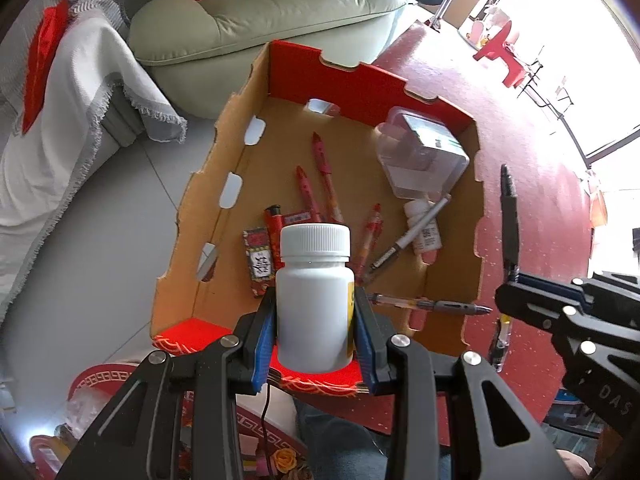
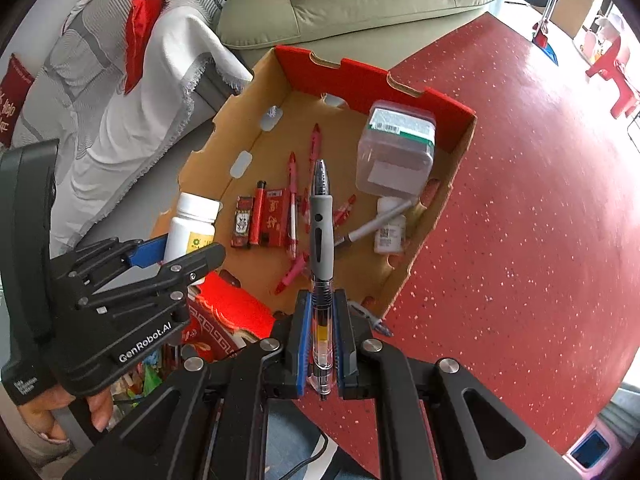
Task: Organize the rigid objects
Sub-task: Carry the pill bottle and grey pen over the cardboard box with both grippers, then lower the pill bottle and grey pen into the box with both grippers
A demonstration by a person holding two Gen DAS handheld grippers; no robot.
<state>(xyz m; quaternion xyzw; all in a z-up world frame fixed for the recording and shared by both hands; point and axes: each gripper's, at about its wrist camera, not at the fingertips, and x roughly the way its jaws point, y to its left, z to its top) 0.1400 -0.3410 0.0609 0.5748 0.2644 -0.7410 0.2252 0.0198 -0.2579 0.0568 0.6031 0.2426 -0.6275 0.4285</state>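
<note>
My left gripper (image 1: 316,336) is shut on a white pill bottle (image 1: 315,296) with a screw cap, held upright over the near edge of the open cardboard box (image 1: 192,216). The bottle also shows in the right wrist view (image 2: 191,228). My right gripper (image 2: 320,340) is shut on a grey-grip clear pen (image 2: 321,240), pointing toward the box (image 2: 448,200) from its near right corner. In the left wrist view the pen (image 1: 509,216) and right gripper (image 1: 505,307) appear at the right. The box holds red pens (image 1: 326,176), red packets (image 1: 260,260), a clear plastic container (image 1: 420,152), a small white bottle (image 1: 424,228) and a grey pen (image 1: 412,236).
The box sits on a red speckled table (image 2: 520,200). Another pen (image 1: 432,304) lies across the box's near right wall. A green sofa (image 1: 260,12) and a blanket-covered seat (image 1: 60,100) stand behind. A red patterned box (image 2: 216,320) lies near the left gripper.
</note>
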